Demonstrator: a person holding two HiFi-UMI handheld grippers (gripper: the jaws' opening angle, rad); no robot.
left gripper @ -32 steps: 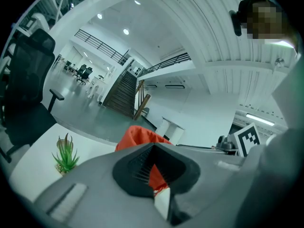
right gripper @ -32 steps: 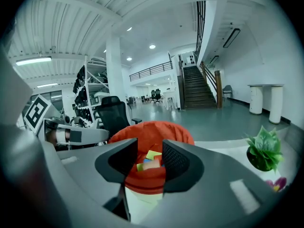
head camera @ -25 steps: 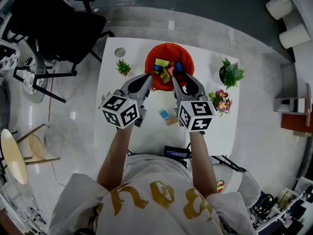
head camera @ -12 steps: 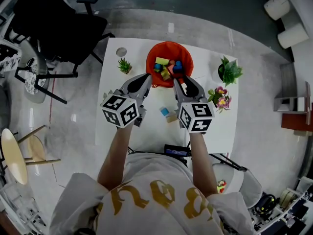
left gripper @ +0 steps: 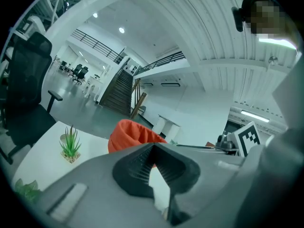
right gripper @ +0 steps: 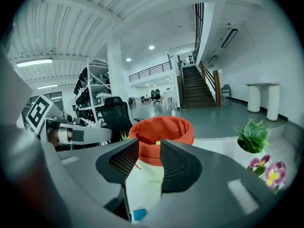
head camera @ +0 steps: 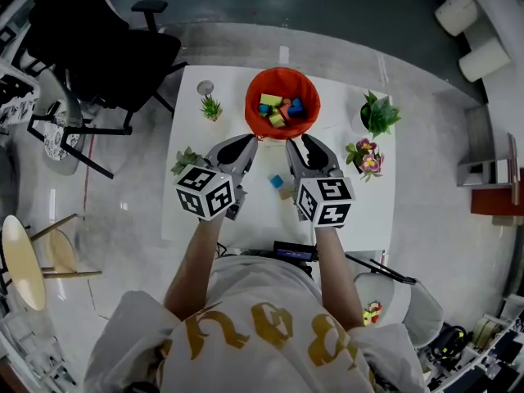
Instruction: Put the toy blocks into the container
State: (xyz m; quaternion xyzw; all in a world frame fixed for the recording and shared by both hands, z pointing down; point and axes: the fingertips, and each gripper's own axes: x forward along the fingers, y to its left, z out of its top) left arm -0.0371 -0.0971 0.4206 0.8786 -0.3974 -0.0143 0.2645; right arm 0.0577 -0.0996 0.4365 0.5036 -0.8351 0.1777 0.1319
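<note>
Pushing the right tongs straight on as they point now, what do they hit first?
Probably the orange container's near wall, centred between the open right tongs. Depth is unclear: the table just before it may come first.

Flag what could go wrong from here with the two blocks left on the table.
The blue block and tan block lie close together, so the open right tongs may knock one while closing on the other. The flowers stand near that hand's way to the orange container and could be brushed. The left tongs are shut and must open before helping.
</note>
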